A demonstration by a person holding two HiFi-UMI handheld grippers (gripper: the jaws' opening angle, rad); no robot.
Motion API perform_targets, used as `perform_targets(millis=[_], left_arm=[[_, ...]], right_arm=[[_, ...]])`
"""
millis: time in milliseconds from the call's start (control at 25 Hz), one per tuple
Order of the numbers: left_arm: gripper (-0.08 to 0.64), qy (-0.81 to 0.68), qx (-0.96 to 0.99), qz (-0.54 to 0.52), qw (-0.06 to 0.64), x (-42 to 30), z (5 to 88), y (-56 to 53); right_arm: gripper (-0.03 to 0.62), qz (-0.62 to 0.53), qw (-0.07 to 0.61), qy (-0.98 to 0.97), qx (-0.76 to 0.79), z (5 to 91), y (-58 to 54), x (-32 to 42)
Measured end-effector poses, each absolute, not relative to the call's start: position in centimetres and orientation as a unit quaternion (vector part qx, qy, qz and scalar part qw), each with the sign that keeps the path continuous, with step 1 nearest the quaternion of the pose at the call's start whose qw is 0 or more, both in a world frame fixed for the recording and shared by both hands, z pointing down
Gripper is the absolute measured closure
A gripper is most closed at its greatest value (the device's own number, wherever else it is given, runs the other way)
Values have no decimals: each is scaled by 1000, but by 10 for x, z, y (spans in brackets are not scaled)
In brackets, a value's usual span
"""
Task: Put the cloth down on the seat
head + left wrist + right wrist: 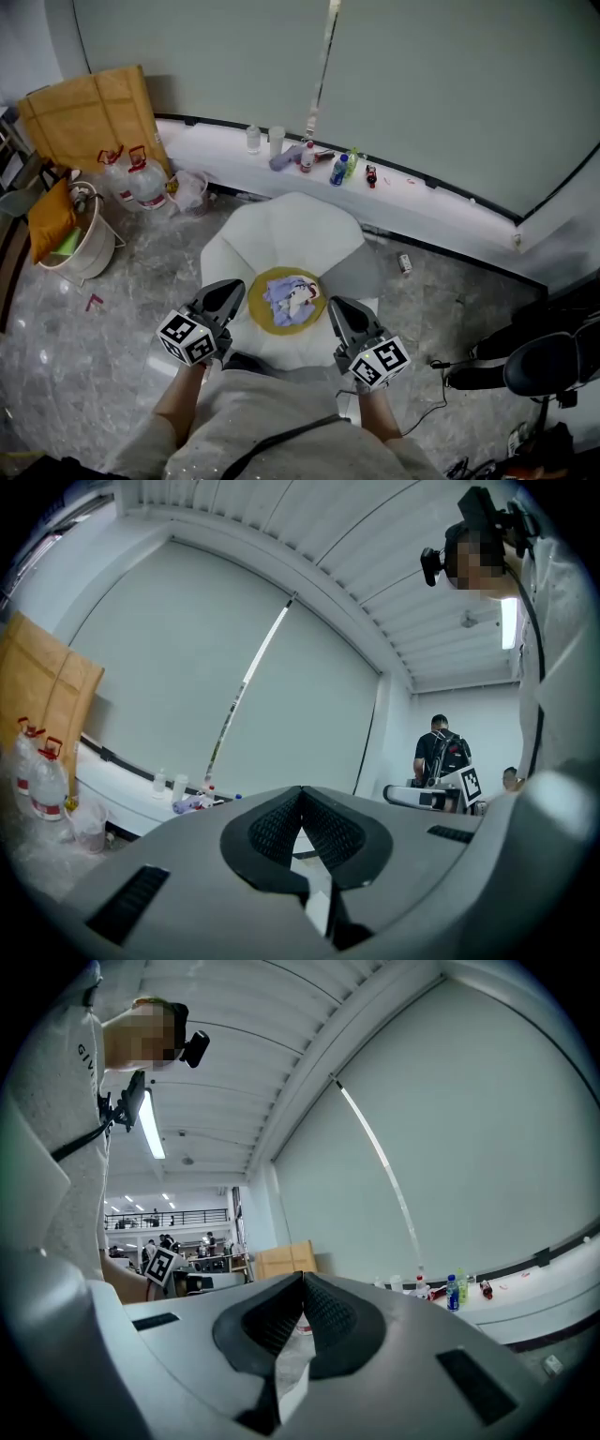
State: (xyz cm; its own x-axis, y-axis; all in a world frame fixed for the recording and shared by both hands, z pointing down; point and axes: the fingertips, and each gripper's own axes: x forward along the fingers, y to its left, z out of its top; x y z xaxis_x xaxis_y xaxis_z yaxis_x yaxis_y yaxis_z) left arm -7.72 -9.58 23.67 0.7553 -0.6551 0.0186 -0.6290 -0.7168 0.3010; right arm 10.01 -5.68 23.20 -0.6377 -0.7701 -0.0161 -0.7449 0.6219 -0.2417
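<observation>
Grey marbled floor surrounds a white chair [281, 230] whose yellow seat [279, 326] carries the cloth [289, 298], a crumpled lilac-and-white heap lying loose on it. The left gripper [232, 289] and right gripper [337, 307] hover either side of the seat, apart from the cloth. Both pairs of jaws are pressed together on nothing (each gripper view shows the pads meeting). By the look of it the placing is done, and only drawing away is left.

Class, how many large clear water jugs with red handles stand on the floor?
2. The left clear water jug and the right clear water jug stand side by side before the leaning brown cardboard sheet. More may be hidden.
</observation>
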Motion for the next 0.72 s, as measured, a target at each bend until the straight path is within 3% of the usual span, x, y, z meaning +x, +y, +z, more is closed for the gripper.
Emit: perform_targets(millis=[720], left_arm=[[546, -346, 917, -42, 191, -78, 271, -97]], right_arm=[[575, -127, 31, 891, -436, 250, -51, 106]])
